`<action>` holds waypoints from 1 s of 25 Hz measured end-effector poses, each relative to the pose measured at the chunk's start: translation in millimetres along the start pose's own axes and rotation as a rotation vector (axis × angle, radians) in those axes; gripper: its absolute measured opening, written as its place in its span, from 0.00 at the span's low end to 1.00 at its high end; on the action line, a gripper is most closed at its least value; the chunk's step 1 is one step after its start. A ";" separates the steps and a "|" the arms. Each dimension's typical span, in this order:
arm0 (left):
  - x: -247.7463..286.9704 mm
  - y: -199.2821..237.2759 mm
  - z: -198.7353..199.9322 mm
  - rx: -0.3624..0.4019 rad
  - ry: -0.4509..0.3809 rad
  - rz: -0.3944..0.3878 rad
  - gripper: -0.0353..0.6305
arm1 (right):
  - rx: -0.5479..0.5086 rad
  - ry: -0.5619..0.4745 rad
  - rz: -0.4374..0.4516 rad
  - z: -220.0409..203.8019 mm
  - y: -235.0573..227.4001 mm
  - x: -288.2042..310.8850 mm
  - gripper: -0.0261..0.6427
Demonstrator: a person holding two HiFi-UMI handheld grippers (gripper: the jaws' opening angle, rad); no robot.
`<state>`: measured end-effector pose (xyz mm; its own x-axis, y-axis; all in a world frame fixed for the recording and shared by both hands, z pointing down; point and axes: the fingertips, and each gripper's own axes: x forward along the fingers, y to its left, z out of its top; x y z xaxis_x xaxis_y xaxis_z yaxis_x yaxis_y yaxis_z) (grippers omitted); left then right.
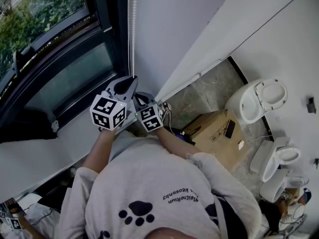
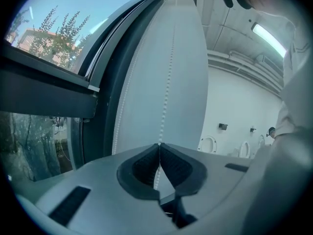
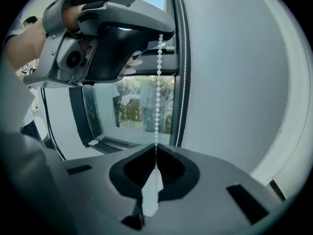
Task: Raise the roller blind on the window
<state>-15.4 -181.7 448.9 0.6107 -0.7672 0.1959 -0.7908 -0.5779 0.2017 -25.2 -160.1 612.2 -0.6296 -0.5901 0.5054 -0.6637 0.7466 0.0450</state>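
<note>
- We've got the thin white beaded plastic cord [image 3: 157, 97] running straight down the middle of the right gripper view. It hangs beside the dark-framed window [image 1: 55, 78] at the head view's upper left.
- The left gripper [image 2: 159, 148] is clenched on that cord, with the beads running up from its tips along the white wall.
- The right gripper [image 3: 155, 153] is pinched onto the same strand just below, jaws closed with the cord between the pads. The strand looks taut between the two.
- A second strand of the loop [image 3: 183, 82] hangs free against the frame, untouched.
- We can't pick out the blind's fabric itself in any view.
- We judge the cord light and limp, with smooth little beads. A pinch in the gap between beads should hold, while one on a bead's crown may slide.
- Pull along the strand and steadily. A jerk could snap so fine a cord.
- Containers: the brown cardboard box [image 1: 214, 133] at the head view's lower right looks closed, with a dark flat object [image 1: 230, 128] lying on top.
- The white toilet bowls [image 1: 256, 101] stand lids up, and we can't see what's inside.
</note>
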 end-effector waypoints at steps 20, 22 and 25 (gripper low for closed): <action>4.5 10.4 3.5 0.021 -0.017 -0.054 0.07 | 0.073 -0.438 -0.143 199.7 -27.0 -138.6 0.18; 3.0 10.0 2.9 0.020 -0.017 -0.055 0.07 | 0.063 -0.477 -0.147 226.3 -27.5 -147.3 0.18; 1.1 9.6 2.6 0.021 -0.018 -0.058 0.07 | 0.060 -0.528 -0.145 264.3 -29.7 -157.6 0.18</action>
<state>-22.4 -188.8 448.5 0.6548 -0.7371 0.1669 -0.7549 -0.6272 0.1919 -13.0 -170.5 303.5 -0.6370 -0.7709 -0.0040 -0.7707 0.6367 0.0251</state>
